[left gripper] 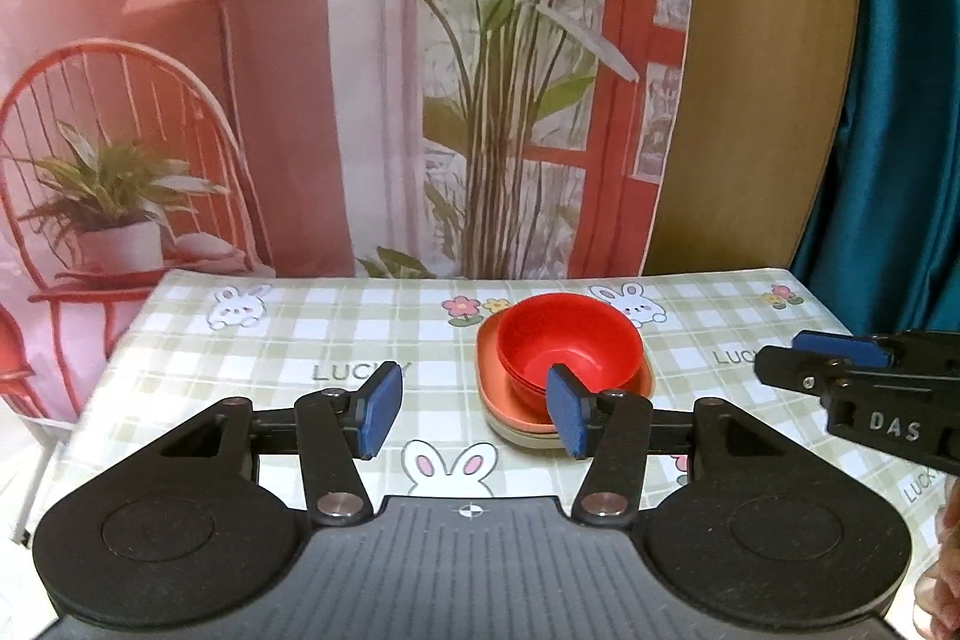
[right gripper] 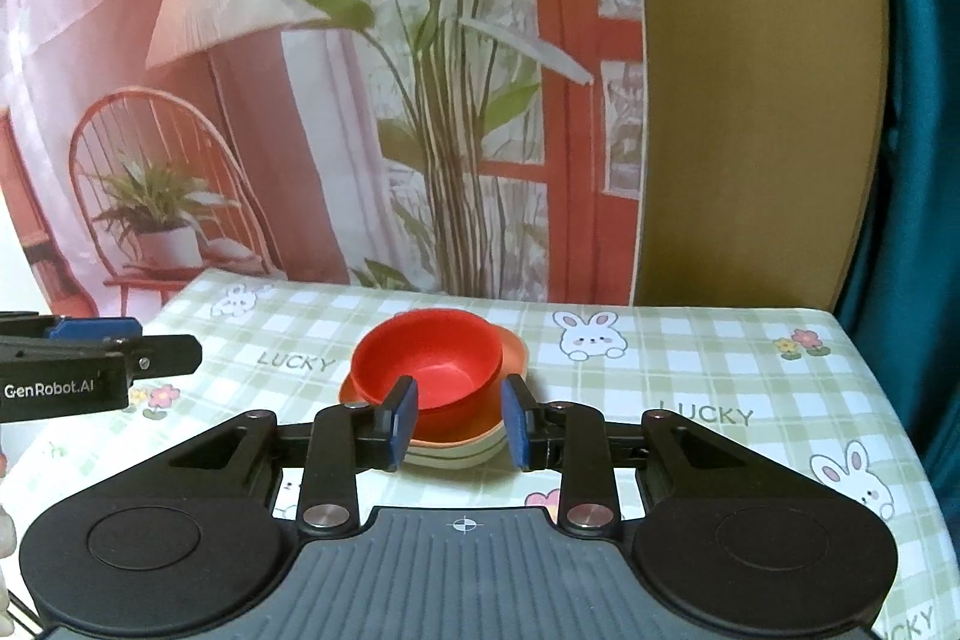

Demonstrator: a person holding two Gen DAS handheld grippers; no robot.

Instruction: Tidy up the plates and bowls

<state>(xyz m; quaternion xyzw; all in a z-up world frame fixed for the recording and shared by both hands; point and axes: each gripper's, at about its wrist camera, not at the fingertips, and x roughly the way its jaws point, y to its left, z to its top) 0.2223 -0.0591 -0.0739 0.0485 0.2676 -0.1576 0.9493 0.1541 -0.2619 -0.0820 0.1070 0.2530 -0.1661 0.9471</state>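
Red bowls [left gripper: 567,340] [right gripper: 429,361] sit nested on an orange plate [left gripper: 498,388] [right gripper: 516,346], which tops a small pile of pale plates [right gripper: 456,451] mid-table. In the left wrist view my left gripper [left gripper: 474,411] stands open to the left of the pile and nearer than it, nothing between its blue pads [left gripper: 381,409]. In the right wrist view my right gripper [right gripper: 459,421] hangs in front of the pile, jaws narrowly apart, its pads [right gripper: 403,421] touching nothing. Each gripper also shows side-on in the other's view: the right gripper [left gripper: 798,352] and the left gripper [right gripper: 168,346].
A green checked tablecloth [left gripper: 288,340] [right gripper: 690,358] with rabbits covers the table. Its far edge meets a printed backdrop [left gripper: 240,100] of a chair, lamp and plants. A wooden board [left gripper: 768,70] and a teal curtain [left gripper: 900,130] stand at the right. Part of a hand [left gripper: 948,550] shows at the lower right.
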